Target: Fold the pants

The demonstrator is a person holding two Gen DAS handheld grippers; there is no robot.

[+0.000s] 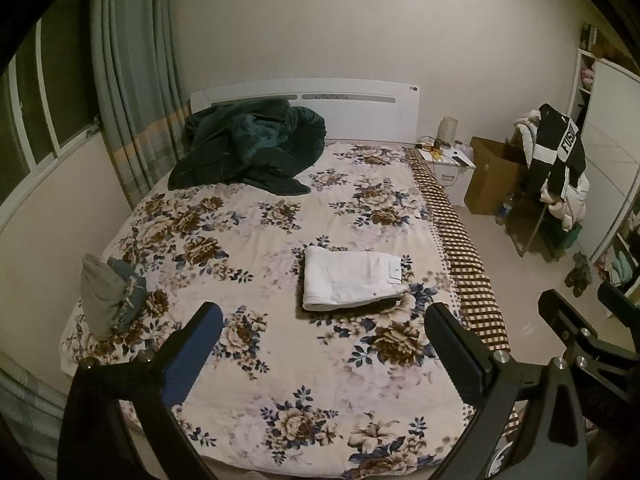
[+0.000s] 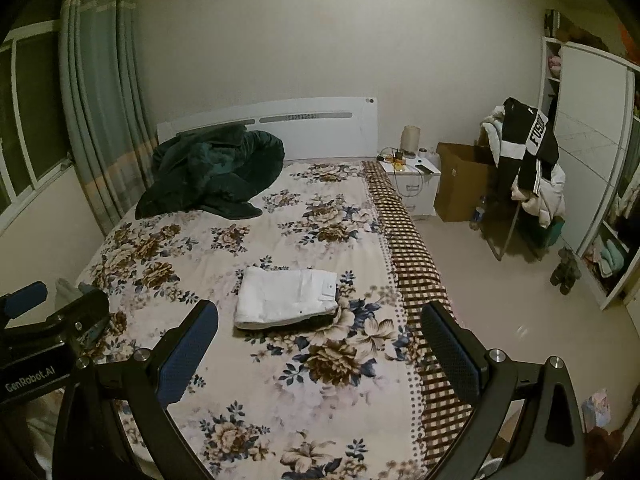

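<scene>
Resting on the floral bedspread, the white pants lie folded into a compact rectangle toward the checked edge of the bed, with a dark item partly visible beneath them. Judged from this layout, the fold appears complete.

Tool state: the left gripper hangs above the near part of the bed with its jaws spread wide and nothing between them. The right gripper is likewise spread wide and empty. Neither touches the pants; both stand well apart from them.

Possible faults from this point:

1. Re-contact. Lowering either gripper back toward the bundle could catch the top layer with a fingertip and pull the fold open.
2. Bedspread drag. A pad snagging the bedspread could shift the fabric under the pants and skew the stack.
3. Edge slip. The pants sit nearer the checked edge than the window side; a push in that direction could send them toward the floor.
4. Neighbouring items. A grey and blue folded pile stands near the left gripper at the bed's near corner, and a sideways sweep could topple it.
5. Tool collision. The two grippers hang close beside each other, so an inward move could knock them together.

The green blanket at the headboard lies well apart and poses no risk.
</scene>
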